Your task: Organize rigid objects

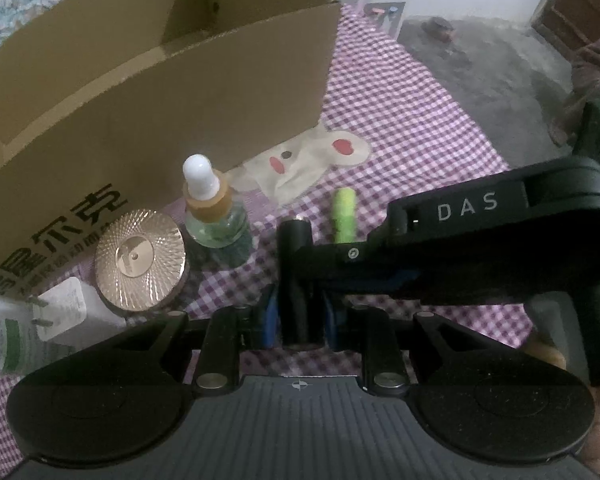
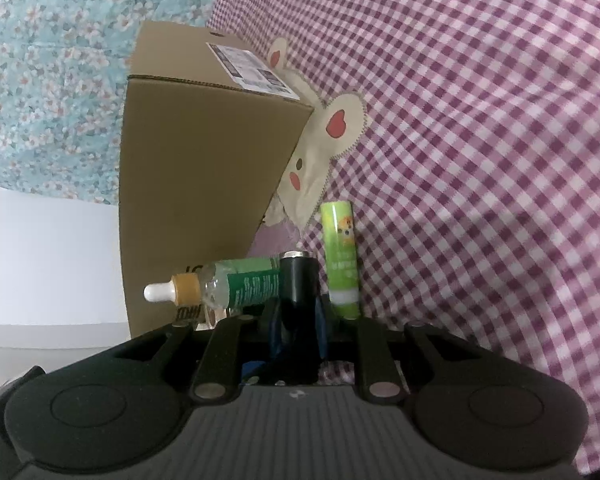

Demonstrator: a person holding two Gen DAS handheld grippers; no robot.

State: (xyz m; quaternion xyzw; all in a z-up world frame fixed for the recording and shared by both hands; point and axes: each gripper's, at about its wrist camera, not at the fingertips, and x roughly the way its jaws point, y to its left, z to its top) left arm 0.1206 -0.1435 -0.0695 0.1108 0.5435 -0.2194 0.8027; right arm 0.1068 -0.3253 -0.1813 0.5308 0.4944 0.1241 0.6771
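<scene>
Beside the box (image 1: 152, 92), both grippers clamp one black tube (image 1: 296, 280) (left (image 1: 298, 316), right (image 2: 298, 320)); dropper bottle (image 1: 214, 216), green stick (image 1: 344, 216) and compact (image 1: 140, 260) crowd close.

Matt cardboard box (image 1: 140, 92), checked cloth (image 1: 400, 120), glossy ribbed compact (image 1: 140, 258).

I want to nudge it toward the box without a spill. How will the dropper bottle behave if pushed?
The dropper bottle stands upright, tall on a small base, on soft checked cloth, so a high push would probably tip it. It looks like clear glass, likely hard, slippery and breakable. Once down, its round body would probably roll.
</scene>
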